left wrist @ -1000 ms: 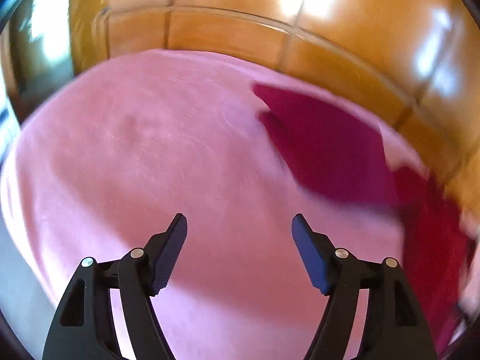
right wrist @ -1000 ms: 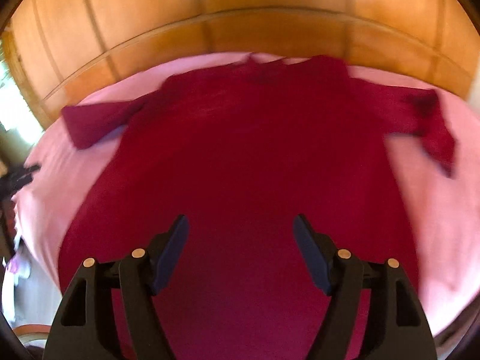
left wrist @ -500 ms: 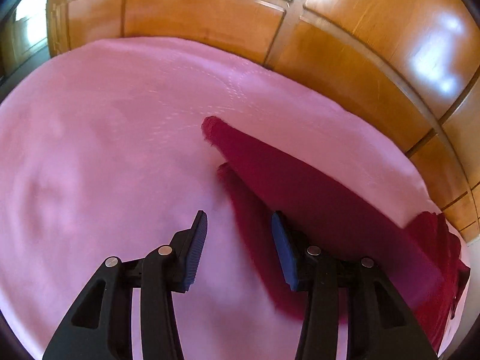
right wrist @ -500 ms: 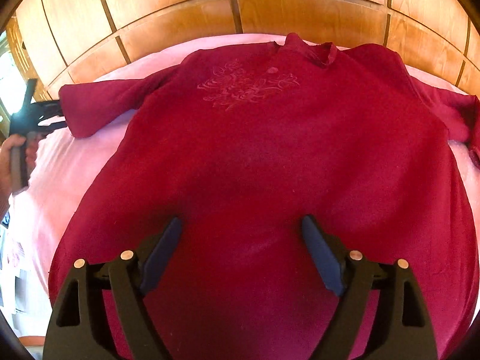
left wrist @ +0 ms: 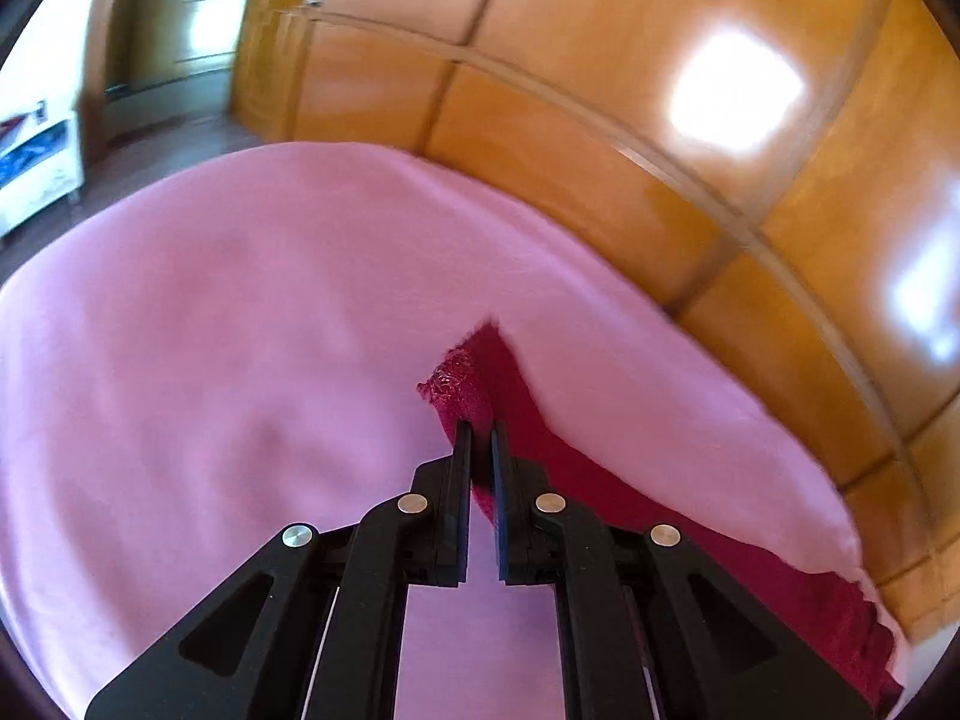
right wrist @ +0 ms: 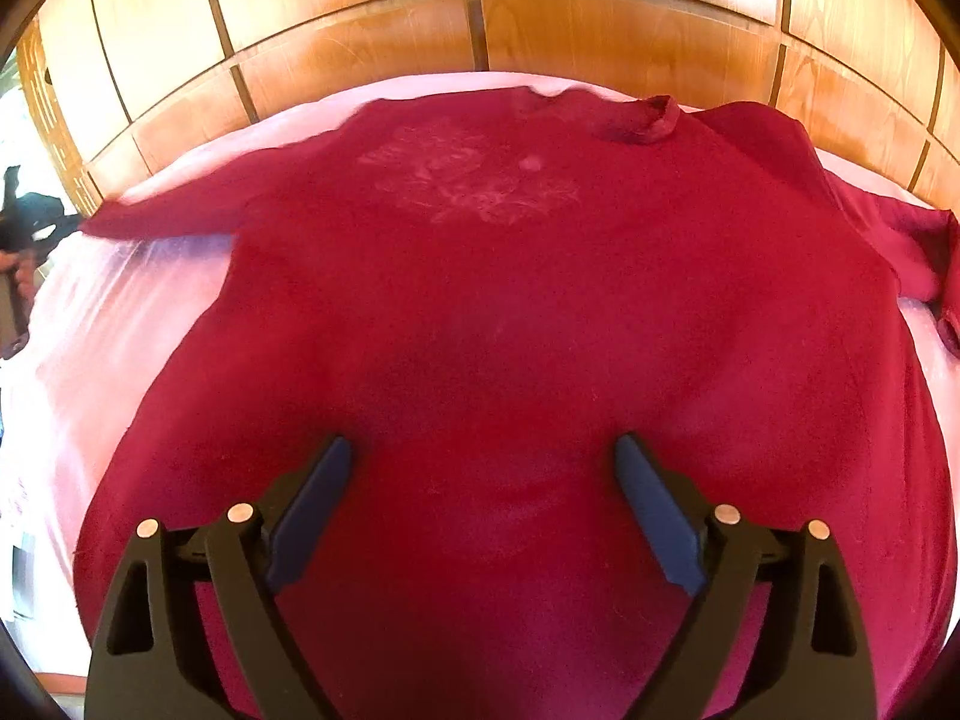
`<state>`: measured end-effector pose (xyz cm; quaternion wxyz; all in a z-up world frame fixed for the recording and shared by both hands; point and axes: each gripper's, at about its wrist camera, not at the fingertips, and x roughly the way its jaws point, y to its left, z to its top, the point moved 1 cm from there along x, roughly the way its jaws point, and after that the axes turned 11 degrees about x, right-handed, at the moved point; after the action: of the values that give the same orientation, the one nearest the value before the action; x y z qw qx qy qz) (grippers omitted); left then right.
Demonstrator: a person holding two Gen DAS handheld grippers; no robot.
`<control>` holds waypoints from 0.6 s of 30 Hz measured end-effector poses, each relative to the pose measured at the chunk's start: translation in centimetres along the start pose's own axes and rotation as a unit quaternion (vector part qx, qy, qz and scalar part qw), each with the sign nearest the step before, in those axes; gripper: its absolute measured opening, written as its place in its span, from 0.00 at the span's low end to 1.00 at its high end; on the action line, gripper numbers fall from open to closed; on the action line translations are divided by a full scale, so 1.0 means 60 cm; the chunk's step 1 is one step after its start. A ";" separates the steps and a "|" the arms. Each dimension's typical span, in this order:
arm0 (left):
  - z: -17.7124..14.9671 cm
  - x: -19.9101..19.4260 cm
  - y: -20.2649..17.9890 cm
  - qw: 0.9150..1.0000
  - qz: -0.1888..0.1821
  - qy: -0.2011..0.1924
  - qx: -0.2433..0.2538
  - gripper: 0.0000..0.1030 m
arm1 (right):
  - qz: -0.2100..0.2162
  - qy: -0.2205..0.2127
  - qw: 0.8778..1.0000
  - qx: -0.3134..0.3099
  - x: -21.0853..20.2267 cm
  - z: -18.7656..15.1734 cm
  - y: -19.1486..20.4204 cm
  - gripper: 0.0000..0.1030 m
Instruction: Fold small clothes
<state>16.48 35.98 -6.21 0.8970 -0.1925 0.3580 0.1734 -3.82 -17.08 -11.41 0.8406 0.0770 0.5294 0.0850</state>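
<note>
across the pink bedspread [right wrist: 108, 324], a dark red long-sleeved top [right wrist: 510, 312] lies spread flat, its front up, collar [right wrist: 651, 117] at the far side near the wooden panelled wall [right wrist: 372, 6]. pale embroidery [right wrist: 474, 186] marks the chest. one sleeve reaches out to the left, the other to the right, where its cuff is bunched and folded over. the right gripper [right wrist: 483, 450] hangs over the near, lower part of the top, its jaws spread wide with nothing between them. at the left, the left gripper [left wrist: 478, 429] has its jaws pinched nearly together on the sleeve [left wrist: 480, 372] close to the cuff, the red cloth caught between the pads. from there the sleeve trails right along the bedspread toward the body of the top.
</note>
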 end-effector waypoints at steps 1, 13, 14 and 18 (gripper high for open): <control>-0.008 0.016 0.008 1.000 0.010 0.015 0.004 0.05 | -0.002 -0.003 1.000 -0.002 0.002 -0.001 0.001 0.90; -0.094 -0.034 0.043 0.997 0.002 0.059 -0.054 0.28 | 0.001 -0.015 1.000 -0.009 -0.001 -0.004 0.000 0.91; -0.102 -0.046 0.042 0.997 -0.017 0.060 -0.053 0.28 | 0.000 -0.015 1.000 -0.009 -0.001 -0.004 0.002 0.91; -0.186 -0.126 -0.017 0.986 -0.140 0.084 0.033 0.28 | 0.007 0.002 1.000 -0.007 -0.015 0.001 0.002 0.90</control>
<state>5.34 28.53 -8.11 0.8849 -0.2252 0.4074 0.0179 -4.18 -17.19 -10.56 0.8393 0.0742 0.5301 0.0946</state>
